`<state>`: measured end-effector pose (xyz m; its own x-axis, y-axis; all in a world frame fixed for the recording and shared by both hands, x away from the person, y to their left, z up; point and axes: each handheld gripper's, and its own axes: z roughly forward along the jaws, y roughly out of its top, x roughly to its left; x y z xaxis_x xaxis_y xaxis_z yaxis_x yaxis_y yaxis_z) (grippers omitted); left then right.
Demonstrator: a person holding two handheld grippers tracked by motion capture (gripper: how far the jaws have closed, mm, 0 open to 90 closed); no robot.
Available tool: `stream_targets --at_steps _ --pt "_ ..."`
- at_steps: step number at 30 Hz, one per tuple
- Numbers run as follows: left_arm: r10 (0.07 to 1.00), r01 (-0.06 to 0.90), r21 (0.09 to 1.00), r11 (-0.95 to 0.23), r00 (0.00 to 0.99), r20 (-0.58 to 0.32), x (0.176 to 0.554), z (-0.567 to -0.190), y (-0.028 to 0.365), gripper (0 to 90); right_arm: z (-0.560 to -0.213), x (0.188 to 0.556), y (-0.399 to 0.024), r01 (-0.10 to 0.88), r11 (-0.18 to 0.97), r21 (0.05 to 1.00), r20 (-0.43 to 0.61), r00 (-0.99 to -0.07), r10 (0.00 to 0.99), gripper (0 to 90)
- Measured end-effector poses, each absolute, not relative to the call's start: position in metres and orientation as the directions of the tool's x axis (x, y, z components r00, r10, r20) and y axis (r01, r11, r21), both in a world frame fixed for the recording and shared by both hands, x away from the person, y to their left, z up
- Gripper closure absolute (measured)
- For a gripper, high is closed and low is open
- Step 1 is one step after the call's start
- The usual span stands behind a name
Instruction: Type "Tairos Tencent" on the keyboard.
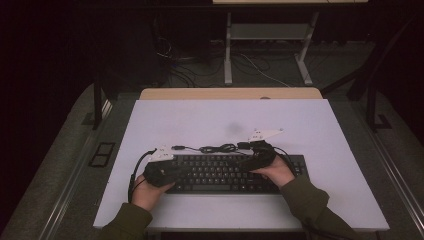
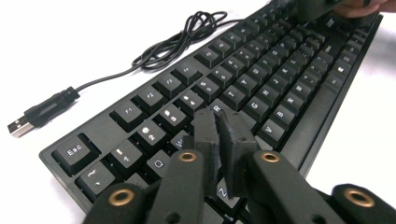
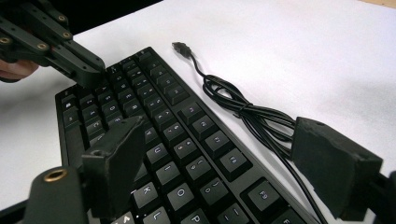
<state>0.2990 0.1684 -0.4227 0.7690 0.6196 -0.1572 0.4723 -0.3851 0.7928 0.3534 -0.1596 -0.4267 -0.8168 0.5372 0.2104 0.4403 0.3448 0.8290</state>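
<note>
Keyboard at table's 6 o'clock. Left gripper nearly closed, empty, over left keys (pressing?). Right gripper agape above upper rows. Keep left tips vertical; strike one key.

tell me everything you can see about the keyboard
The keyboard is black, matte plastic by its look, with white-lettered keys, lying flat near the front edge of the white table. Its black cable runs off the back in a loose bundle, ending in an unplugged USB plug. The left gripper, nearly shut, rests over the left-hand keys.
</note>
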Motion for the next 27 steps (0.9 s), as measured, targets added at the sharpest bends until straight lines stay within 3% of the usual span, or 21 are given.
stream_targets --at_steps 10,19,27 --pt "0.607 0.461 0.803 -0.377 0.778 -0.162 0.295 -0.418 0.167 72.3 -0.426 0.354 -0.161 0.445 0.336 0.83 0.217 -0.812 0.542 17.6" --pt "0.567 0.444 0.802 -0.399 0.807 -0.165 0.292 -0.414 0.16 88.2 -0.426 0.354 -0.162 0.443 0.336 0.831 0.212 -0.811 0.545 17.6" --pt "0.541 0.437 0.801 -0.409 0.823 -0.173 0.288 -0.414 0.153 89.1 -0.424 0.354 -0.162 0.44 0.33 0.835 0.213 -0.812 0.544 17.6"
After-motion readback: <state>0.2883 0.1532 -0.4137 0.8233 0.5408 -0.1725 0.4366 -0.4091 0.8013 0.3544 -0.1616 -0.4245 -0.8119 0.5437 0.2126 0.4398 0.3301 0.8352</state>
